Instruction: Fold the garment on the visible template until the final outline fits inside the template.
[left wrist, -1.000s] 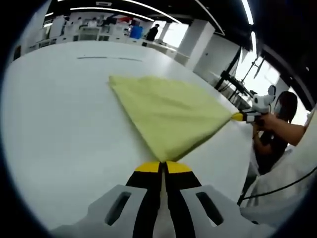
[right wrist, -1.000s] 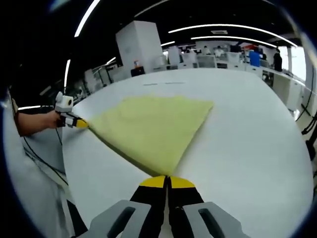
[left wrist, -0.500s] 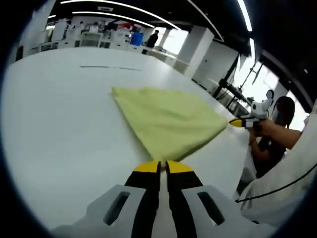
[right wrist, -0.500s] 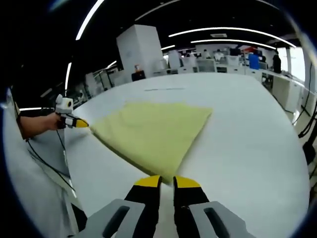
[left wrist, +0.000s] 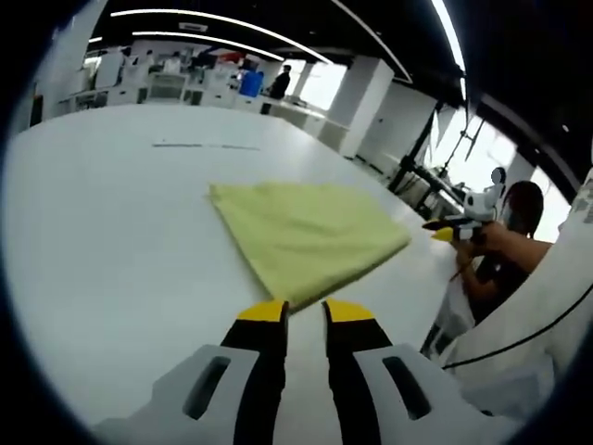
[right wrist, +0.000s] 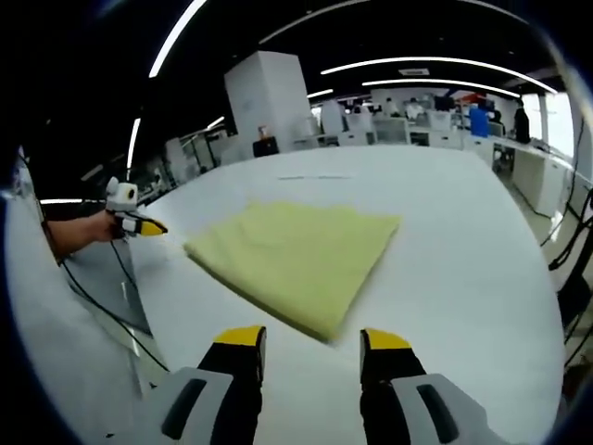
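Left hand-held gripper (left wrist: 305,311): jaws parted, released, just short of garment (left wrist: 301,235). Garment: folded, flat on worktop (left wrist: 102,232). Right hand-held gripper (right wrist: 312,337): jaws wide, released. Both to be withdrawn level, so the fold is left undisturbed; template unclear.

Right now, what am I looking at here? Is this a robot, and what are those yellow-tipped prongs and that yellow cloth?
No robot: a person holds a handheld gripper in each hand, and each carries a fisheye camera looking along its own jaws. In the left gripper view, the left gripper shows its yellow-tipped jaws slightly apart, holding nothing. In the right gripper view, the right gripper has its jaws wide apart, also empty. Between them a folded yellow cloth lies flat on a large white table. A dark template line is marked farther along the table.
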Demonstrator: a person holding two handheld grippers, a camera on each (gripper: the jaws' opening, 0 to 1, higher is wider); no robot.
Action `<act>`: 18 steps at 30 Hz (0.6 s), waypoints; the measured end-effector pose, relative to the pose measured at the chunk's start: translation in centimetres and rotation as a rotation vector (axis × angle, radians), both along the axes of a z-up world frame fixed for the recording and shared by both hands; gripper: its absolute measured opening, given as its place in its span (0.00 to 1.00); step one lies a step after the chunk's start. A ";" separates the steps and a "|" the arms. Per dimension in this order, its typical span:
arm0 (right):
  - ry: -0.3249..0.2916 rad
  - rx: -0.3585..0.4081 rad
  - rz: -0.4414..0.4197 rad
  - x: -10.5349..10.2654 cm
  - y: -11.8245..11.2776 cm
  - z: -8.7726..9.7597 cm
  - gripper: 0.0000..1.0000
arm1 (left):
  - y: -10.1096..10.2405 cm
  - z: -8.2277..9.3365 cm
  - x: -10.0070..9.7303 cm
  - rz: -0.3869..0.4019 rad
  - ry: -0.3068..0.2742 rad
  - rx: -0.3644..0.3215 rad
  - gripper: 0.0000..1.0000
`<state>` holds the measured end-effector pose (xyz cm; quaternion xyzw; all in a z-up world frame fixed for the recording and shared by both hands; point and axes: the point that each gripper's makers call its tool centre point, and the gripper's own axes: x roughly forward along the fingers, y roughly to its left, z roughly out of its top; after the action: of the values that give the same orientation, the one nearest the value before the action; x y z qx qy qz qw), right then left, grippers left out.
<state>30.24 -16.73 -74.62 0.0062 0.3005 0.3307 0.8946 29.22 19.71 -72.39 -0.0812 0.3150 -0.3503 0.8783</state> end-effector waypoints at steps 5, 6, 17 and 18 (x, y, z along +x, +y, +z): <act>0.003 -0.005 0.008 -0.8 0.0 0.3 0.56 | -0.3 0.8 -0.8 -0.015 -0.005 0.004 0.20; 0.002 -0.005 0.009 -1.0 0.0 0.4 0.58 | -0.3 1.0 -1.0 -0.018 -0.003 0.005 0.22; -0.023 -0.006 0.004 -2.5 -0.4 1.8 0.76 | -1.0 2.4 -2.1 -0.022 -0.017 -0.022 0.36; -0.026 -0.001 -0.005 -2.5 -0.5 1.9 0.76 | -1.1 2.5 -2.2 -0.025 -0.020 -0.023 0.37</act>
<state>27.73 -17.28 -72.71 0.0021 0.2893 0.3285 0.8991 26.98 18.61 -69.89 -0.0837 0.3034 -0.3656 0.8759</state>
